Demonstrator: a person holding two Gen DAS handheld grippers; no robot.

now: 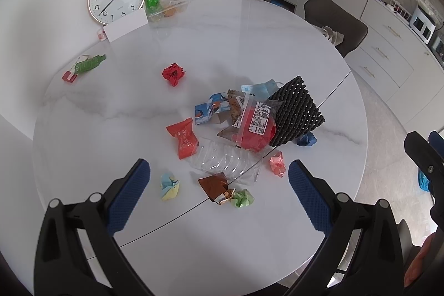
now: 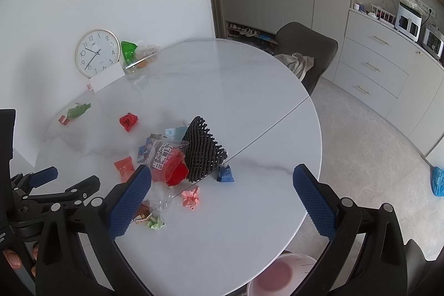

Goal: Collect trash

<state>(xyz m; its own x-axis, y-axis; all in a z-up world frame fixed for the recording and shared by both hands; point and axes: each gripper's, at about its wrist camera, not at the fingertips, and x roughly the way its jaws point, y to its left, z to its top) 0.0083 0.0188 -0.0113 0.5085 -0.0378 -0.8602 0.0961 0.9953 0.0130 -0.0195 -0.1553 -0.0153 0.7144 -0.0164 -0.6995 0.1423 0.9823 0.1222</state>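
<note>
Litter lay scattered over the round white marble-look worktop [image 1: 249, 27], most of it heaped near the middle. A black foam net sleeve [image 1: 297, 113] leaned over a clear bag with a red lining and a printed label [image 1: 256, 126], with blue-and-white cartons [image 1: 211, 108] and a pale blue face mask [image 1: 263, 88] tucked behind. In front of the heap lay a crushed clear plastic bottle [image 1: 224, 160] and an orange-red snack wrapper [image 1: 184, 138]. Crumpled paper balls sat apart from one another: red [image 1: 173, 73], pink [image 1: 277, 163], green [image 1: 242, 197], yellow-blue [image 1: 169, 186] and dark blue [image 1: 306, 140]. A brown wrapper [image 1: 215, 187] touched the green ball.

The left claw [image 1: 219, 194] hovered above the near edge of the worktop, its blue-padded fingers spread wide and grasping nothing, the brown wrapper between them in the view. The right claw [image 2: 222, 197] hung over the near right side, likewise released and empty, tilted down towards the heap. A hand [image 2: 12, 260] showed at the lower left of the right wrist view.
</note>
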